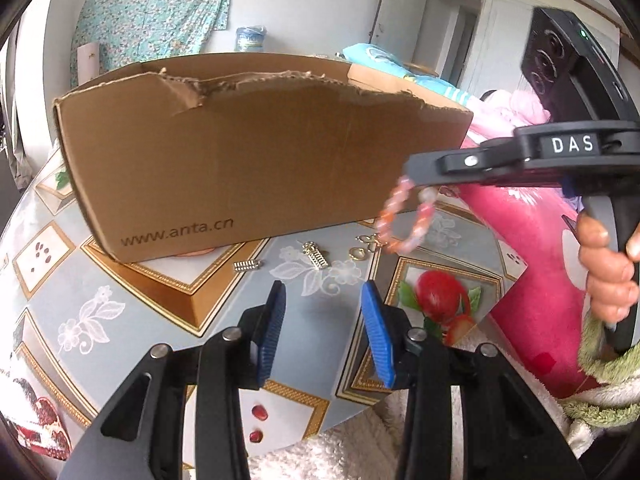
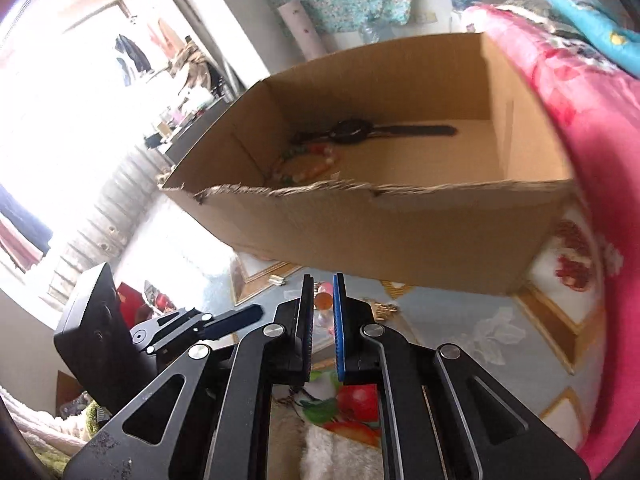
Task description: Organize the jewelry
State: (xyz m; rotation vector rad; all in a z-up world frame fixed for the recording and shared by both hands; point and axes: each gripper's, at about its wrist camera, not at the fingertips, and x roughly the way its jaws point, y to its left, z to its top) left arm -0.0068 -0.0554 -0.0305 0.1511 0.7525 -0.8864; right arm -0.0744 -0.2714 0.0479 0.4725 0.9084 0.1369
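A brown cardboard box (image 1: 248,152) stands on the patterned table; in the right wrist view its inside (image 2: 400,148) holds a black watch (image 2: 360,131) and a beaded bracelet (image 2: 308,164). My right gripper (image 1: 412,178) is shut on a pink-orange bead bracelet (image 1: 404,220) that hangs above the table in front of the box; beads (image 2: 323,300) show between its fingers. Small gold jewelry lies on the table: a clasp piece (image 1: 316,256), another (image 1: 247,266), rings (image 1: 362,246). My left gripper (image 1: 323,300) is open and empty, low above the table near them.
A pink flowered blanket (image 1: 520,232) lies right of the table. A white fluffy rug (image 1: 352,440) is below the table edge. A green patterned cloth (image 1: 152,12) hangs on the back wall. The left gripper body (image 2: 104,344) shows at the lower left in the right wrist view.
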